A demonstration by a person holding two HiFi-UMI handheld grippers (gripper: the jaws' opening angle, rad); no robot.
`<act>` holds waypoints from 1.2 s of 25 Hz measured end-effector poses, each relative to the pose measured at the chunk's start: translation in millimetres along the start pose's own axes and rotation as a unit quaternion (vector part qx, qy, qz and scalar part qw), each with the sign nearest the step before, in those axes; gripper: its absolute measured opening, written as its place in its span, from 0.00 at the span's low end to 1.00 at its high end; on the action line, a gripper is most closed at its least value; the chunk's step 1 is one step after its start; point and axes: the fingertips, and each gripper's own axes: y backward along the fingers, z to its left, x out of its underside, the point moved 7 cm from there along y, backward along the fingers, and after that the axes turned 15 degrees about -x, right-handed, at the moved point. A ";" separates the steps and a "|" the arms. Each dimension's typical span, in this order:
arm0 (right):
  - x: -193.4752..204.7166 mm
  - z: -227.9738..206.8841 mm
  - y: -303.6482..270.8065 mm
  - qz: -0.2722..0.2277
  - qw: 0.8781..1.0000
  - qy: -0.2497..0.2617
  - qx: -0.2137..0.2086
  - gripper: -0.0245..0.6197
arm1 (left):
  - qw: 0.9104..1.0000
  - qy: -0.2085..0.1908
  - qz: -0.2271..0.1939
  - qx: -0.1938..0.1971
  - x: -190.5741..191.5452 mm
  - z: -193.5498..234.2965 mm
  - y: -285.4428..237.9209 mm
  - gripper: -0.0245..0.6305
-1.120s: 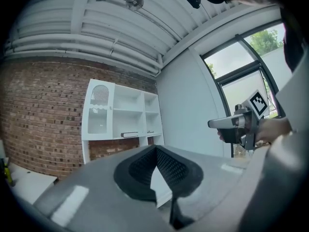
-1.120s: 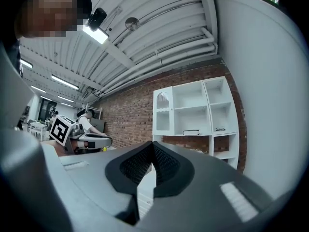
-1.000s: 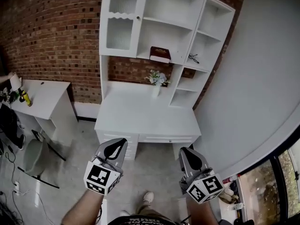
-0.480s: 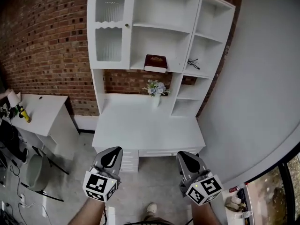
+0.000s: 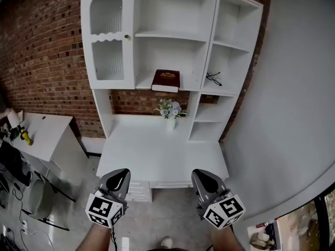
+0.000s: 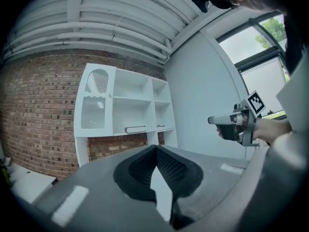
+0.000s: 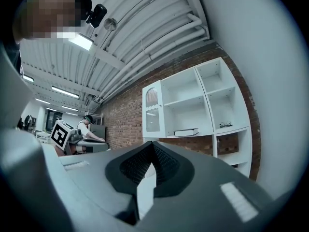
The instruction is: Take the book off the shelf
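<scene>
A dark red book (image 5: 166, 80) lies flat on the middle shelf of the white shelf unit (image 5: 138, 35). It also shows, small and far, in the left gripper view as the book (image 6: 135, 129) and in the right gripper view as the book (image 7: 186, 132). My left gripper (image 5: 120, 174) and right gripper (image 5: 201, 174) hang side by side low in the head view, in front of the desk and well short of the shelf. Both are shut with nothing held. The left gripper (image 6: 155, 149) and the right gripper (image 7: 153, 145) both point toward the shelf unit.
A white desk top (image 5: 152, 156) sits under the shelves, with a vase of flowers (image 5: 168, 110) at its back. Eyeglasses (image 5: 213, 78) lie in the right-hand cubby. A glass cabinet door (image 5: 107, 46) closes the left section. A white side table (image 5: 44, 129) and chair (image 5: 34, 195) stand left; a grey wall (image 5: 282, 114) runs right.
The shelf unit has grown larger and slid left and down in the head view as I came closer. Both grippers sit lower in the frame, still shut.
</scene>
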 end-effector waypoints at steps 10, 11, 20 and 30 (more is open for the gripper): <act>8.1 -56.2 13.1 -0.010 0.999 -0.032 -0.026 0.07 | 0.999 -0.003 0.018 -0.042 -1.8 -18.6 -30.3 0.04; 7.4 -59.3 12.7 -0.010 0.999 -0.032 -0.028 0.07 | 0.999 0.002 0.017 -0.050 -2.9 -16.3 -31.6 0.04; 9.7 -77.8 10.9 -0.004 0.999 -0.033 -0.036 0.07 | 0.998 0.017 0.016 -0.057 -2.6 -19.7 -42.0 0.04; 19.4 -96.6 3.5 0.005 0.999 -0.037 -0.025 0.07 | 0.998 0.038 0.028 -0.045 17.7 -19.3 -70.9 0.04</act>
